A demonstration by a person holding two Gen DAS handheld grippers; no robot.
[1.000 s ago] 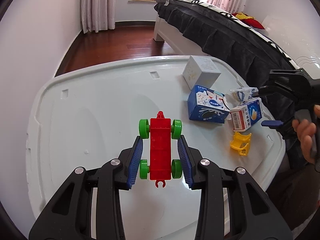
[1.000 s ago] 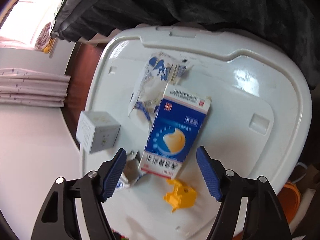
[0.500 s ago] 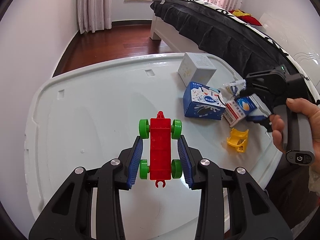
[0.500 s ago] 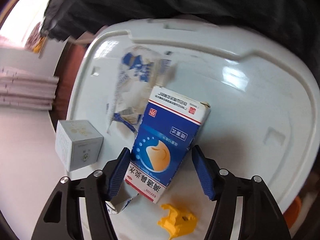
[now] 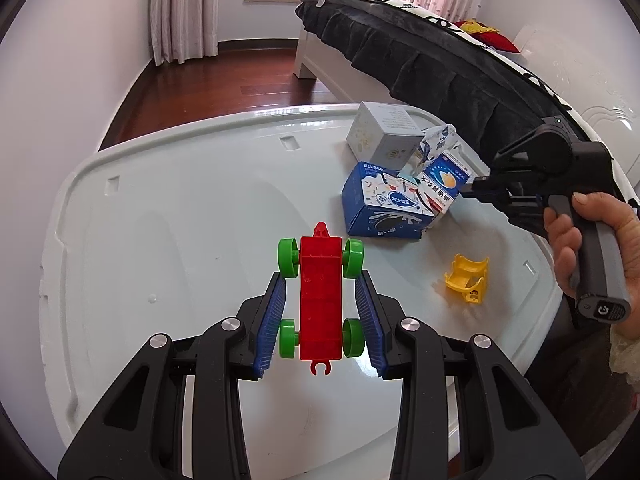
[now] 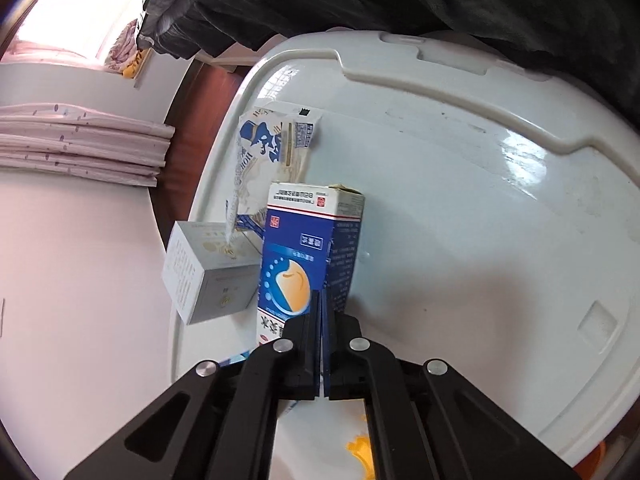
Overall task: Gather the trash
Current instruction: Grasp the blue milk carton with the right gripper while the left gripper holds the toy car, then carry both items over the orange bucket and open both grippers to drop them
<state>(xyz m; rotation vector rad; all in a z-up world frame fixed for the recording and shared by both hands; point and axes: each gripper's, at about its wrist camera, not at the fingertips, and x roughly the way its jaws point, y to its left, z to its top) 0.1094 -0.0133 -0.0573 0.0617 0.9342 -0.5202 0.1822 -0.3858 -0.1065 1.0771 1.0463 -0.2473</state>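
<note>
Right gripper pinched tight on the near corner of the blue-and-white carton, sitting around 2 o'clock on the white lid. Left gripper clamped on the red toy car near 6 o'clock. Pretty thin bite, so probably twists or slips out on the lift, maybe knocks the torn wrapper or milk box around too.

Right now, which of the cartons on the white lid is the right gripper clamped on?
The blue-and-white carton with the orange drop, pinched flat in the right gripper. The dark blue milk box and pale square box lie free beside it.
</note>
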